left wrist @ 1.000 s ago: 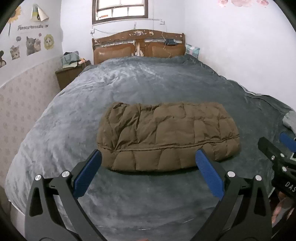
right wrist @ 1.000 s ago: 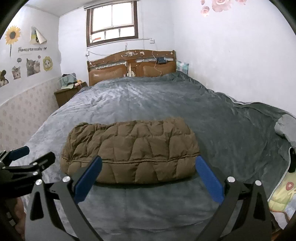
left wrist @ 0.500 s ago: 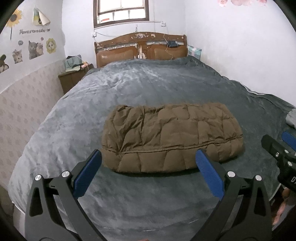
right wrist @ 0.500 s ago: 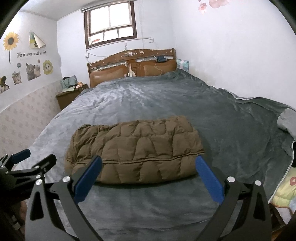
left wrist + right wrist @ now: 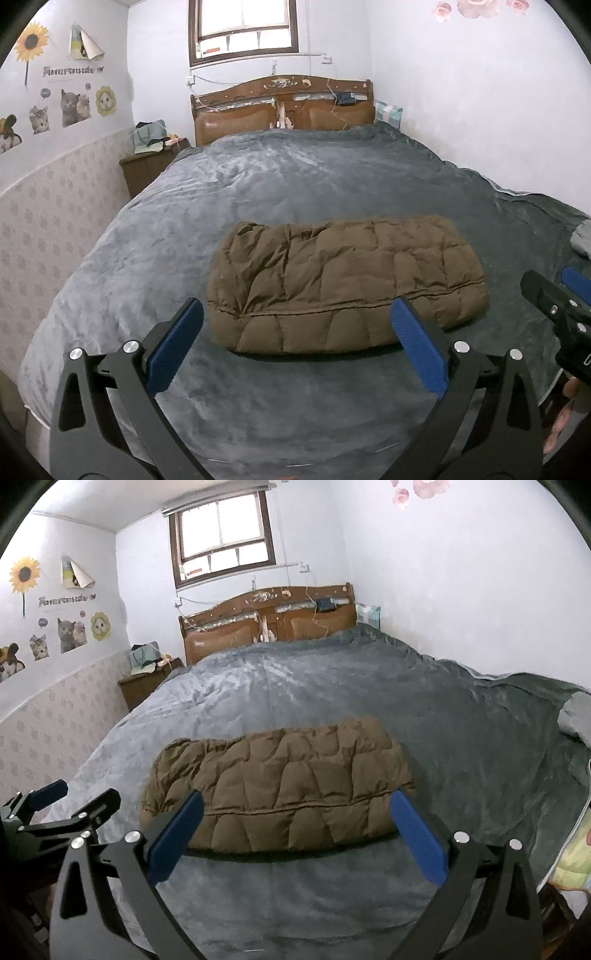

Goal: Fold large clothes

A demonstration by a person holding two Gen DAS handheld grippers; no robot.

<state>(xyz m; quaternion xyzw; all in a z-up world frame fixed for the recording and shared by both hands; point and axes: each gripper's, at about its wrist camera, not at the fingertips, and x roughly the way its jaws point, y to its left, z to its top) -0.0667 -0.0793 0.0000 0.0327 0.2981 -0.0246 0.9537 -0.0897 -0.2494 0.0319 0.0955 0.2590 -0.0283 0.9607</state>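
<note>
Bare blanket (image 5: 295,192) around folded jacket (image 5: 343,280)

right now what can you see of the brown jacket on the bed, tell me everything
The brown jacket is a puffy quilted coat, folded into a compact oblong bundle with stitched squares and a seam along its near side. It looks like a soft, matte padded shell. It lies flat, crosswise on the grey blanket, near the foot of the bed. Only the blanket touches it; both grippers are open and clear of it.
</note>
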